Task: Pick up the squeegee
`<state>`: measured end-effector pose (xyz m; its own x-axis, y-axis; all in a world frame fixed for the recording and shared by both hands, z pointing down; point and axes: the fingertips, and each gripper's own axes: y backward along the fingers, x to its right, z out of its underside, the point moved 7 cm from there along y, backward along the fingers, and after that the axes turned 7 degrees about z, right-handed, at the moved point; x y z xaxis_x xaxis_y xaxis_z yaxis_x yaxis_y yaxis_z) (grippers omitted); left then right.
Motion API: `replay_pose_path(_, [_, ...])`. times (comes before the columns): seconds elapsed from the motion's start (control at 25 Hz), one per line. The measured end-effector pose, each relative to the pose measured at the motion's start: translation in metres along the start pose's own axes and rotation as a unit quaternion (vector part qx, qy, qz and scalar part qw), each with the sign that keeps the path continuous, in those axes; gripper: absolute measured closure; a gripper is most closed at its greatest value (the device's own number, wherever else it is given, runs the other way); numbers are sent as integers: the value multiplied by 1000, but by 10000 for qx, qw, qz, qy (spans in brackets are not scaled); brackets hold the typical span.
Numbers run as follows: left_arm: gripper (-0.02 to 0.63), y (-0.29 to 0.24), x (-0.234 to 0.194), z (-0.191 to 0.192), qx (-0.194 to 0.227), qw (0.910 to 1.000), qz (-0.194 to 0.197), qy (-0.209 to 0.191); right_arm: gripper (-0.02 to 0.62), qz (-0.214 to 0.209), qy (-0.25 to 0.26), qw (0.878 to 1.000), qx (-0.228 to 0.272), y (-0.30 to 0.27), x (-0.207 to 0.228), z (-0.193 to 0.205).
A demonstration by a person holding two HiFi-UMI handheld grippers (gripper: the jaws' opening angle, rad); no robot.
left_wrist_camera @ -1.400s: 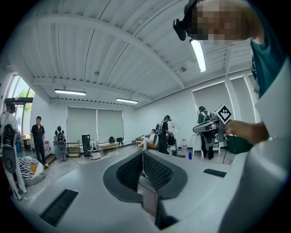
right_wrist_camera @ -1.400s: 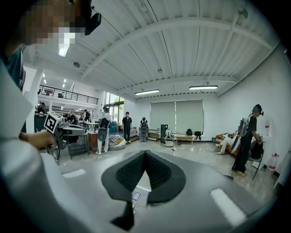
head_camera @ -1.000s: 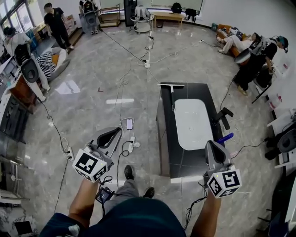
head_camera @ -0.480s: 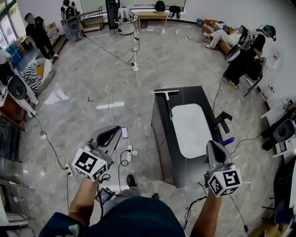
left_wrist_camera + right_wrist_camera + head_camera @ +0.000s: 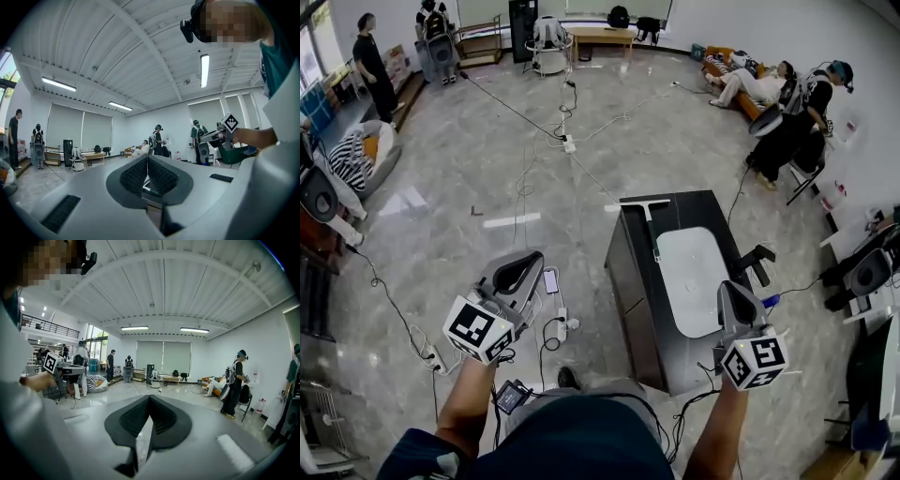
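Observation:
The squeegee [image 5: 645, 210] lies at the far end of a low dark table [image 5: 637, 281]. Its pale T-shaped blade runs across the end and its thin handle points back toward me. Just behind it on the tabletop sits a white oval board [image 5: 694, 267]. My left gripper [image 5: 523, 270] hangs over the floor to the left of the table, shut, with nothing in it. The right gripper [image 5: 734, 298] is at the table's near right corner, also shut and holding nothing. In the gripper views both pairs of ribbed pads meet at the tip, left gripper [image 5: 148, 158] and right gripper [image 5: 150, 397].
Cables, a power strip [image 5: 565, 324] and a phone [image 5: 549, 280] lie on the grey floor left of the table. A black stand [image 5: 755, 260] sits by the table's right side. People sit and stand at the back right [image 5: 787, 122] and back left [image 5: 373, 56].
The room has slid down the head view, so the table and squeegee now lie nearer. Both grippers came forward with me and stayed shut.

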<state>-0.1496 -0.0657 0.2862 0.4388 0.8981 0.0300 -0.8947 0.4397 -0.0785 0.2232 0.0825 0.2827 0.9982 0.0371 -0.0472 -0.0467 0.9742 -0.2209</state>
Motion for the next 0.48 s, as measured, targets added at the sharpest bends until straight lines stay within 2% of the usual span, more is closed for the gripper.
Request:
replay_pose_path(0.24, [600, -1, -35, 9, 6, 9998, -152, 107, 584, -156, 86, 9998, -56, -42, -5, -6])
replay_pose_path(0.48, [600, -15, -64, 16, -163, 9989, -412, 162, 584, -467, 198, 9987, -62, -98, 12, -5])
